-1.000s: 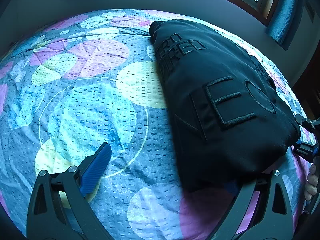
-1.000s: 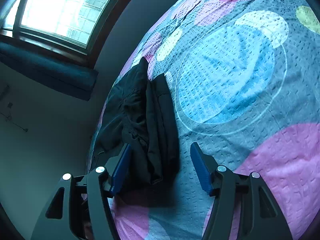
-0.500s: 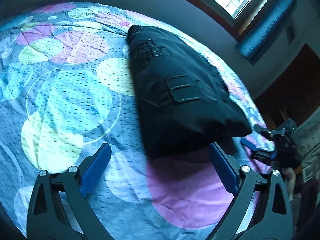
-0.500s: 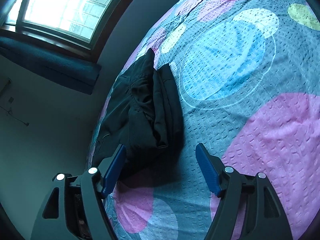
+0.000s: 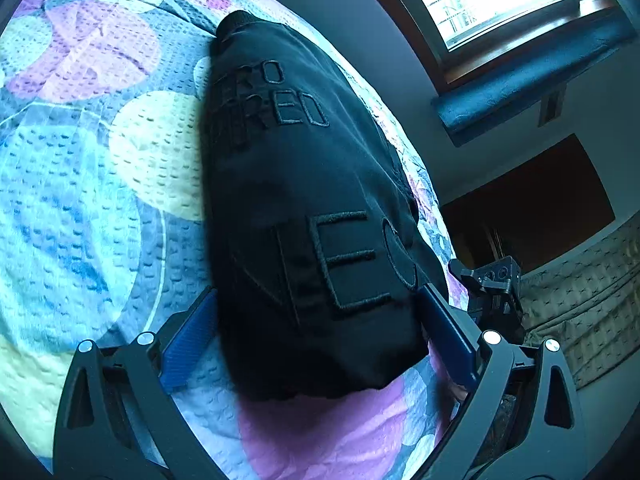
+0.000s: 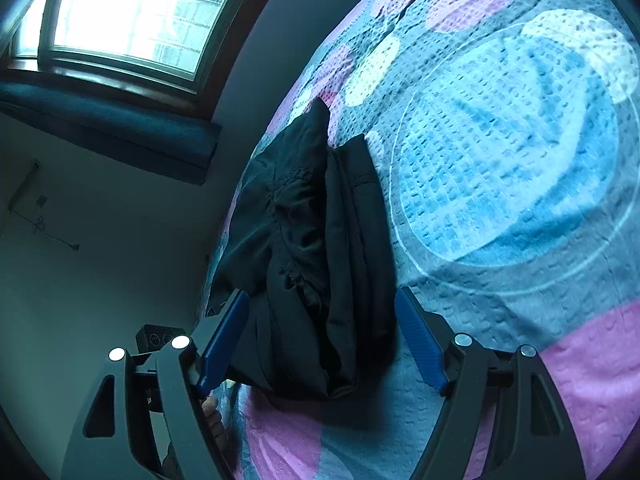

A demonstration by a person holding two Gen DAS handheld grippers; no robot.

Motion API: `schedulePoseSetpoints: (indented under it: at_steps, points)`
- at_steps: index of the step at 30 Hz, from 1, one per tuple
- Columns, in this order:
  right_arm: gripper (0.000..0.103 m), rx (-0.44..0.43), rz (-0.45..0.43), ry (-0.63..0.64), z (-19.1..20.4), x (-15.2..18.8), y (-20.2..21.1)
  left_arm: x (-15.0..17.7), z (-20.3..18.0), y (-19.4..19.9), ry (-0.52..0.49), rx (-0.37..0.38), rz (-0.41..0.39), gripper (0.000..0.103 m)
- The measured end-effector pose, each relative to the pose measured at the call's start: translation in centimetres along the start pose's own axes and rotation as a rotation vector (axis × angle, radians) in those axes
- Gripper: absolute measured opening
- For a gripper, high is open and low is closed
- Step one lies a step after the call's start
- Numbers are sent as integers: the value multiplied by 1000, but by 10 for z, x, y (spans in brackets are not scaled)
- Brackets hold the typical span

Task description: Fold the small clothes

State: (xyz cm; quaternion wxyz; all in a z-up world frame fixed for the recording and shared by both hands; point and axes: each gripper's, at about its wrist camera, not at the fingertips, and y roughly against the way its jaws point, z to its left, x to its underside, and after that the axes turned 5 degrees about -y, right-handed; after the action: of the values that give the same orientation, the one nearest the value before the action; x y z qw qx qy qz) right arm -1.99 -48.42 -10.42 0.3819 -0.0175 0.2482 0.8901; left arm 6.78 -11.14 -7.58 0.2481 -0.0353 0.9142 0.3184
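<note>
Circle-print bedspread (image 5: 100, 208) under window (image 6: 132, 12). Folded black jacket (image 5: 304, 208) sits between spread, non-gripping jaws of left gripper (image 5: 320, 340); right gripper (image 6: 320, 344) just widened, likewise straddling.

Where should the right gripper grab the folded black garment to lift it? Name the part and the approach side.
Take the black garment by its near stacked end, coming in low from the bed's near edge. There the layers sit bunched between the right gripper, whose jaws have just been opening, so one bite probably catches every layer.

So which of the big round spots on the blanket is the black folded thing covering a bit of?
The pale yellow circle: the black folded garment overlaps its edge. The big blue circle lies clear.
</note>
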Motion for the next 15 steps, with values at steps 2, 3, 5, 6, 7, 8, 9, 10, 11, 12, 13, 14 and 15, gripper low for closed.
schedulePoseSetpoints:
  at_steps: [2, 3, 5, 6, 7, 8, 9, 10, 11, 12, 13, 14, 15]
  points:
    - [77, -11, 18, 18, 3, -2, -7, 0, 2, -3, -7, 0, 1, 97]
    - [78, -17, 30, 35, 6, -1, -11, 1, 3, -4, -8, 5, 1, 97]
    - [80, -16, 57, 76, 13, 2, -18, -1, 2, -4, -9, 6, -2, 97]
    - [80, -8, 62, 95, 17, 4, -20, -3, 0, -5, -7, 4, -3, 97]
    - [79, 4, 65, 112, 19, 5, -22, -4, 0, -6, -2, -1, -4, 97]
    - [78, 14, 65, 120, 21, 6, -24, -5, 0, -7, 2, -5, -3, 97]
    - [76, 25, 63, 124, 21, 6, -26, -7, 0, -10, 1, -11, -3, 97]
    - [68, 39, 60, 128, 22, 7, -27, -8, -1, -11, -4, -22, -7, 94]
    - [60, 60, 58, 133, 22, 7, -28, -8, -1, -11, -6, -40, -10, 89]
    - [52, 85, 58, 136, 22, 8, -30, -6, -1, -10, -8, -61, -12, 87]
    - [46, 92, 58, 131, 20, 7, -31, -5, -3, -10, -15, -91, -10, 83]
    - [44, 86, 57, 123, 18, 8, -31, -4, -7, -10, -33, -119, -10, 79]
    - [41, 81, 56, 118, 17, 8, -31, -3, -13, -10, -60, -154, -10, 77]
